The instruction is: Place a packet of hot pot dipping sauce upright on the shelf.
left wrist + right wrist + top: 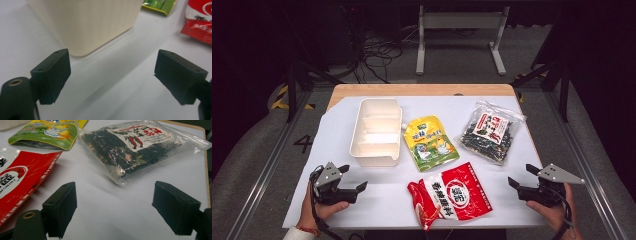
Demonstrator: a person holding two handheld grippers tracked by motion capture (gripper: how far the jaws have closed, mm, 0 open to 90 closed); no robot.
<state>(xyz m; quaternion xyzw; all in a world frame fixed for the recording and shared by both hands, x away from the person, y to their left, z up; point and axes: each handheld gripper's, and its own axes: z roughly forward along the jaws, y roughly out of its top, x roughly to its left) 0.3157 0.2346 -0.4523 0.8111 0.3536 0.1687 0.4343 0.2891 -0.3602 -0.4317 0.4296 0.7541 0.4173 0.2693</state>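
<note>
A white divided bin (376,131) stands on the white table sheet, left of centre. Beside it lie a green-yellow pouch (430,143), a clear bag of dark dried food (490,131) and, nearer the front, a red-and-white packet (451,195). My left gripper (352,178) rests open near the front left, nothing between its jaws; the bin's corner (82,27) is just ahead of it. My right gripper (522,176) sits open at the front right, empty, with the clear bag (130,147) ahead and the red packet (20,185) to its left.
The table's wooden edge (422,90) shows along the far side. Beyond it are a white metal stand (460,35) and cables on a dark floor. Dark tripod legs flank both sides of the table.
</note>
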